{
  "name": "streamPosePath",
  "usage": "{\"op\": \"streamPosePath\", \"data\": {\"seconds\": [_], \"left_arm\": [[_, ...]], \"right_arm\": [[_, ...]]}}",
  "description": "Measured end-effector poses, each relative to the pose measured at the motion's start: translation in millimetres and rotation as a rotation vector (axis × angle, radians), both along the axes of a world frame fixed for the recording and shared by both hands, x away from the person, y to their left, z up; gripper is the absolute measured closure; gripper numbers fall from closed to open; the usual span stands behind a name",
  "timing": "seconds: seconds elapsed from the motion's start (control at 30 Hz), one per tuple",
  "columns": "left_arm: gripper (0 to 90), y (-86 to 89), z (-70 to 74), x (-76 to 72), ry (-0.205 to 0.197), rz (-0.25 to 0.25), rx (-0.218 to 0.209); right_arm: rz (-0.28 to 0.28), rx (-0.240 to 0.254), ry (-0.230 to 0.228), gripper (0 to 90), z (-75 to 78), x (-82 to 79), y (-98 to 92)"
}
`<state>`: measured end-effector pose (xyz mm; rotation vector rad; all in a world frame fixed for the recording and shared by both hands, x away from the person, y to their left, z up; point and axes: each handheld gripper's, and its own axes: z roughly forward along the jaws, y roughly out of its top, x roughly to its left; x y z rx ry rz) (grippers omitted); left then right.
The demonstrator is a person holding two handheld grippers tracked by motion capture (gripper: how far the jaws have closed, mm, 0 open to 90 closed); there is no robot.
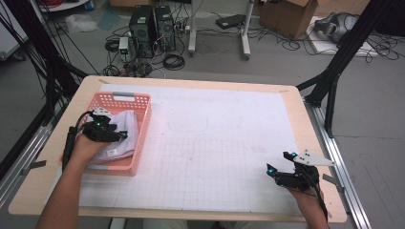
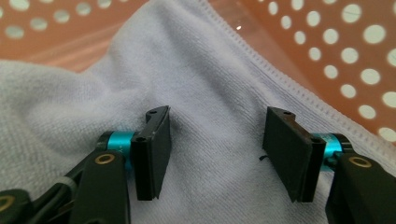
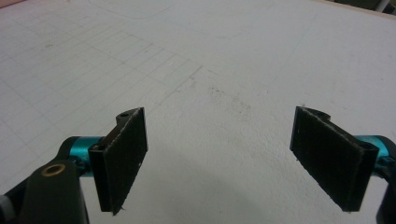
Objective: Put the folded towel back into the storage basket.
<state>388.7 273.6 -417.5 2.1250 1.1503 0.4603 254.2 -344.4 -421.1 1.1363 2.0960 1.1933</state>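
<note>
A pink perforated basket (image 1: 144,125) stands at the table's left side with a folded pale lavender towel (image 1: 125,121) inside it. My left gripper (image 1: 125,135) reaches down into the basket over the towel. In the left gripper view its jaws (image 2: 217,154) stand apart, tips resting against the towel (image 2: 210,84), with a flat stretch of cloth between the pads and nothing pinched. The basket wall (image 2: 336,46) rises behind. My right gripper (image 1: 278,161) hovers near the table's front right, open, with only the white gridded mat (image 3: 210,60) between its jaws (image 3: 233,158).
The white gridded mat (image 1: 224,138) covers most of the wooden table (image 1: 296,102). Beyond the far edge the floor holds computer towers (image 1: 153,28), cables and a cardboard box (image 1: 291,16). Black frame legs (image 1: 334,71) stand at the right.
</note>
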Motion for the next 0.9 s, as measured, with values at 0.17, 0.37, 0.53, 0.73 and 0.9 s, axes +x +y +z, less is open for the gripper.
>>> {"op": "streamPosePath", "data": {"seconds": [0.17, 0.37, 0.53, 0.73, 0.9], "left_arm": [[41.8, -4.6, 2.3, 1.0, -0.066, -0.005, 0.019], [31.6, 9.6, 14.7, -1.7, 0.011, 0.279, -0.018], [29.2, 0.2, 9.0, 2.0, 0.095, 0.219, -0.089], [32.4, -12.8, 1.9, 8.5, 0.105, 0.197, -0.034], [63.5, -15.6, 1.4, 7.4, 0.088, 0.127, 0.013]], "right_arm": [[0.003, -0.005, 0.004, 17.5, -1.2, 1.4, 1.5], [-0.002, 0.001, 0.008, 17.6, -1.1, 0.8, -1.6], [0.001, 0.0, 0.002, 17.6, -0.2, 1.0, -0.2], [0.0, -0.004, 0.004, 17.6, -0.6, 0.8, -0.5], [0.002, -0.004, 0.002, 17.6, -0.1, 0.6, -0.3]]}}
